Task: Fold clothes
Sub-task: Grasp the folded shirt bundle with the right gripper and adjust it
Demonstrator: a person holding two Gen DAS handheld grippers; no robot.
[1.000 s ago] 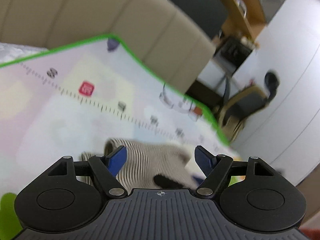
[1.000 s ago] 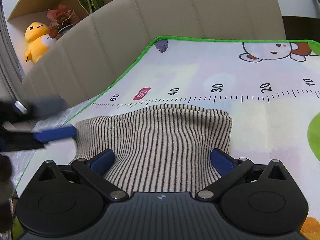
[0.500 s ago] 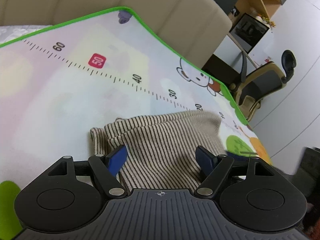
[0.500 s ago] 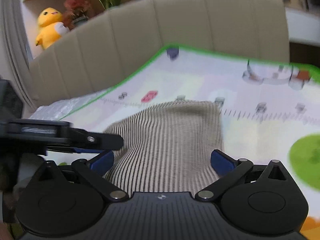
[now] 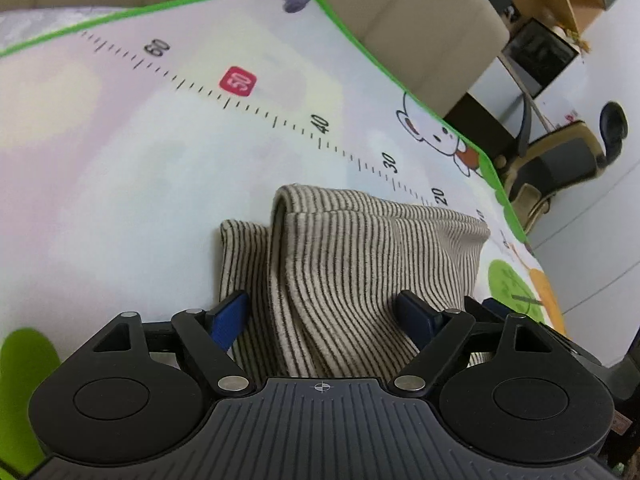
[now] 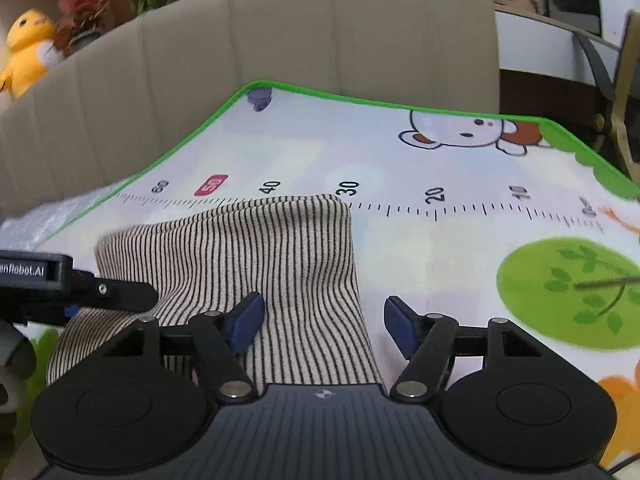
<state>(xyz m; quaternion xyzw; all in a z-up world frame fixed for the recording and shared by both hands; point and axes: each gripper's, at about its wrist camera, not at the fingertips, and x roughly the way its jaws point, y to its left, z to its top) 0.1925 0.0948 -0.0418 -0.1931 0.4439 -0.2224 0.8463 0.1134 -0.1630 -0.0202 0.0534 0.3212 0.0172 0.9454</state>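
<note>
Right hand-held gripper (image 6: 324, 324) has narrowed, closing, pads not yet pressing the rumpled, folded striped garment (image 6: 256, 256).

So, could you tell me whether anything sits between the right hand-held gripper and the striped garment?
Nothing visible does. The striped garment already lies between the closing jaws of the right hand-held gripper, on the play mat.
</note>
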